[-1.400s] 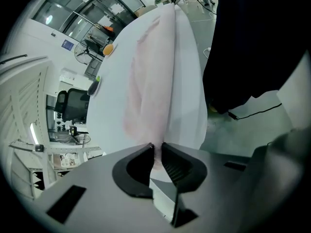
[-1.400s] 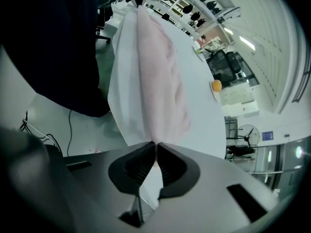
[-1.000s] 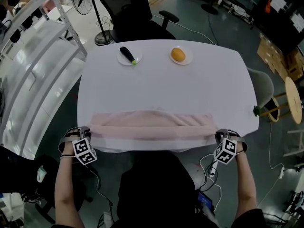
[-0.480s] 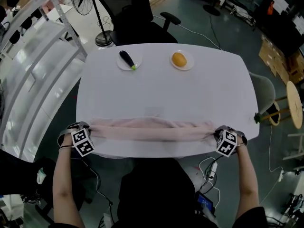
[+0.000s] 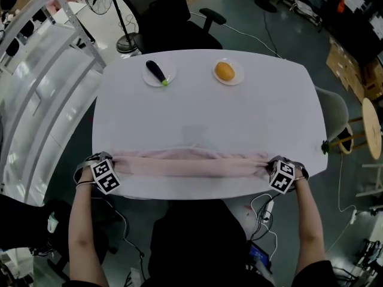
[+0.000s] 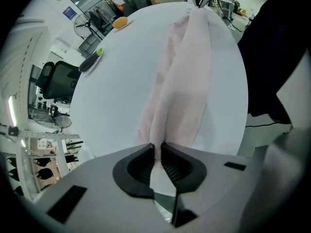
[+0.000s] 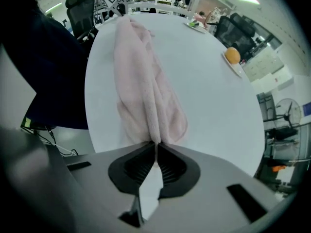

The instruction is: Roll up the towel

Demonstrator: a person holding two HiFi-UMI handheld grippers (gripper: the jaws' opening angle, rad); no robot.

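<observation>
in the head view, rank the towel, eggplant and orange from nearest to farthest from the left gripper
Measured from the left gripper:
1. towel: its end is pinched in that gripper's jaws, and it lies along the near side.
2. eggplant: far side, towards the left.
3. orange: far side, further right than the eggplant.

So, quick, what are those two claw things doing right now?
Left gripper: closed on one end of the pink towel.
Right gripper: closed on the towel's other end.
</observation>
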